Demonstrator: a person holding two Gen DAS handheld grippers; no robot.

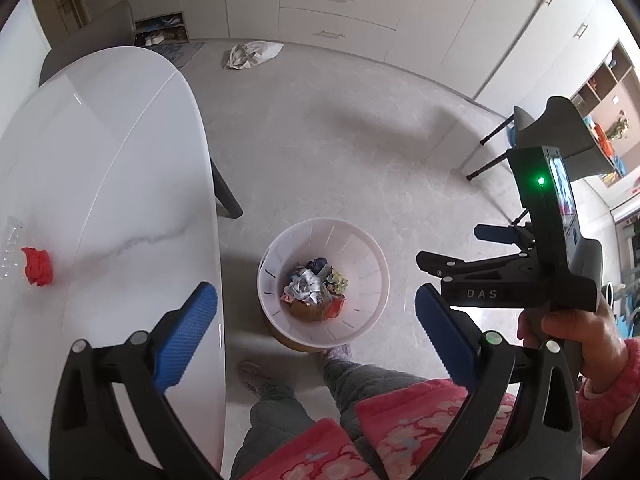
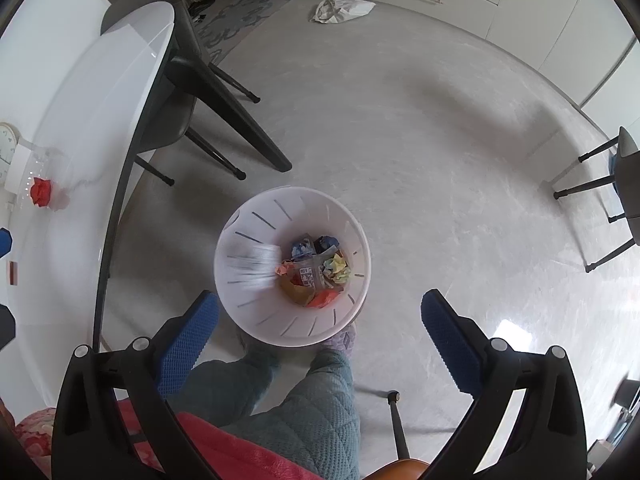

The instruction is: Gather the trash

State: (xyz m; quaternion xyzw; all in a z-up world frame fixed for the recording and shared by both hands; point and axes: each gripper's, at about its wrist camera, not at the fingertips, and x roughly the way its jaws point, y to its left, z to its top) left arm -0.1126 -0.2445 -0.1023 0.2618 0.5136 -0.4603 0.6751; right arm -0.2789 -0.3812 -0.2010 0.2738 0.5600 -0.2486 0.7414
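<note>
A pale grey stone-look floor [image 2: 400, 128] runs to a wall of white cabinets [image 1: 340, 0], and on it, beside the white marble-patterned table [image 1: 120, 160], stands a white slotted waste bin [image 2: 352, 220]. The bin holds crumpled trash [image 2: 316, 272]: silver foil, yellow-green paper, orange and red scraps, a brown piece at the bottom. In the right wrist view a blurred white-and-grey wrapper [image 2: 256, 264] shows against the bin's inner left wall; whether it is touching the wall cannot be told.

One piece remains on the table: a crumpled red wad [image 1: 37, 267], well apart from the bin, lying just beside a clear plastic item [image 1: 10, 248] near the tabletop's left side. The right wrist view also shows a white clock [image 2: 8, 148] by it.

The right gripper [image 2: 320, 328] hangs above the bin's near rim, its blue-padded jaws spread wide with nothing between them. The left gripper [image 1: 316, 320] is likewise released and empty, one pad over the table edge, the other toward the bin.

The person's quilted grey trousers [image 2: 320, 408] and slippers stand just beside the bin. Dark chairs [image 2: 200, 92] sit at the table, and a white bag [image 1: 252, 54] lies on the floor near the cabinets.
</note>
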